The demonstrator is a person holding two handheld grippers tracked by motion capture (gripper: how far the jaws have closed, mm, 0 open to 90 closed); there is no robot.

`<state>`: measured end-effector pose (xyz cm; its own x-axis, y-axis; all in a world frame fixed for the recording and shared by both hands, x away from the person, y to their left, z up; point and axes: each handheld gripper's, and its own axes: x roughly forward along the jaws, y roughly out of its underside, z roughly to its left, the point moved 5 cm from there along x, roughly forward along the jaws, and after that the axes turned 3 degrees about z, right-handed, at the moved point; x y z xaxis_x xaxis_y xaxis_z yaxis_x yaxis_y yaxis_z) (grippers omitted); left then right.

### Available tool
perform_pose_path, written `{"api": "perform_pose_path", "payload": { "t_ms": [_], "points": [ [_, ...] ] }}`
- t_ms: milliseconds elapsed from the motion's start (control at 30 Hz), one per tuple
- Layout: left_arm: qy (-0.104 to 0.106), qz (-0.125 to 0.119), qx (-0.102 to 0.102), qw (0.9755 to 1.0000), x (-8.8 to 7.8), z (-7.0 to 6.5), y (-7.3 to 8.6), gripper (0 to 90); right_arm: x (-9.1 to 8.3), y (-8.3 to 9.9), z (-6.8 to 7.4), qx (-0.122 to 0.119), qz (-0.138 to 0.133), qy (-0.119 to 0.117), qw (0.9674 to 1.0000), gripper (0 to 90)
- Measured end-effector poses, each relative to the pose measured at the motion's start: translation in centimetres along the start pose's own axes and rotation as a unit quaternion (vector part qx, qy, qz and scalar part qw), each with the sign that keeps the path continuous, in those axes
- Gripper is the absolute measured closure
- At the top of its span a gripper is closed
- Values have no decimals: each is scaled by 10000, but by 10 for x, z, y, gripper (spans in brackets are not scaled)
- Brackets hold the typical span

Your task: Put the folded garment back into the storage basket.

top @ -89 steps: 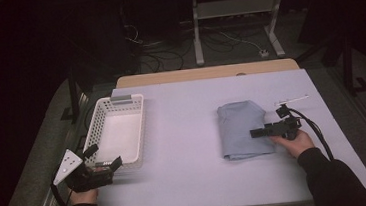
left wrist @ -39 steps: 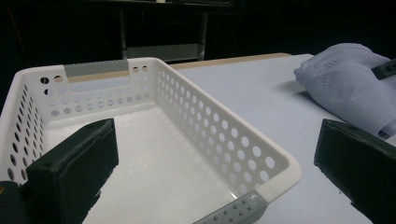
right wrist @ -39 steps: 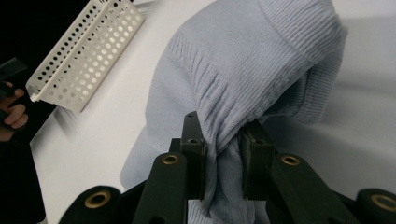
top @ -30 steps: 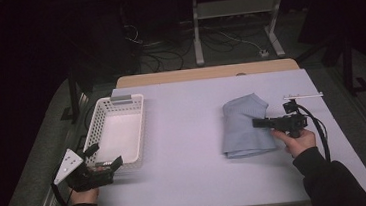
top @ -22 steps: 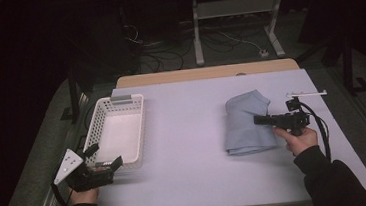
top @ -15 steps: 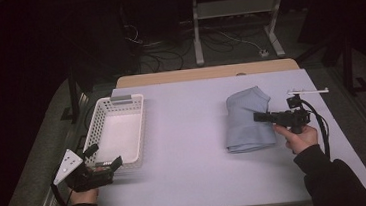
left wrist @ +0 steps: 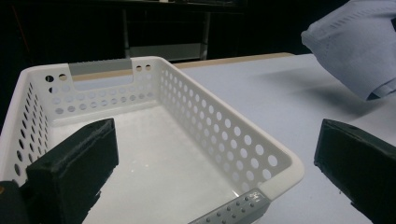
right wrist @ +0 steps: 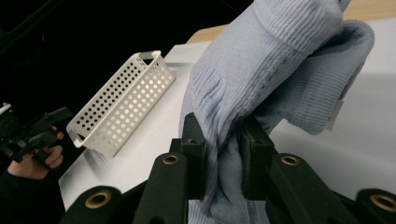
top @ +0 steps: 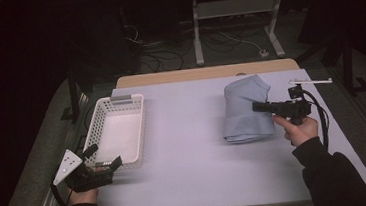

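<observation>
A folded light-blue knitted cloth [top: 244, 108] lies on the right half of the white table [top: 190, 152], its right edge raised off the surface. My right gripper [top: 257, 107] is shut on that edge; in the right gripper view the black pads [right wrist: 254, 156] pinch a fold of the cloth [right wrist: 261, 60], which bunches up above them. My left gripper [top: 103, 157] rests at the table's front left corner, just in front of a white perforated basket [top: 101, 121]. Its jaws stand wide open with nothing between them, facing the basket [left wrist: 224, 135]. The cloth [left wrist: 359, 42] hangs at the upper right of the left gripper view.
A wooden strip [top: 208, 72] borders the table's far edge. Behind it stand a metal frame [top: 234, 23] and floor cables [top: 216, 42]. A thin white bar [top: 310, 81] lies at the table's far right. The basket's inside holds nothing.
My right gripper has risen with the cloth's right edge, so the cloth has bunched and folded leftward. The left gripper has stayed where it was.
</observation>
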<state>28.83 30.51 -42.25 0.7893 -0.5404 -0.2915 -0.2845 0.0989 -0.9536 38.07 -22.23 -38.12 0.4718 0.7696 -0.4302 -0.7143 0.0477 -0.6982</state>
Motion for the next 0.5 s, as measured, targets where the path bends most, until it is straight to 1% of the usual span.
{"api": "perform_pose_path", "payload": {
  "t_ms": [200, 333, 500],
  "points": [
    [-4, -1, 3, 10000, 0, 0, 0, 0, -1, -14, 11, -150, -66, -21, 9999, 737],
    [-3, -18, -11, 10000, 0, 0, 0, 0, 0, -21, 17, -197, -82, -54, 9998, 737],
    [-2, -15, -12, 10000, 0, 0, 0, 0, 2, -26, 21, -239, -121, -65, 9996, 736]
  ]
}}
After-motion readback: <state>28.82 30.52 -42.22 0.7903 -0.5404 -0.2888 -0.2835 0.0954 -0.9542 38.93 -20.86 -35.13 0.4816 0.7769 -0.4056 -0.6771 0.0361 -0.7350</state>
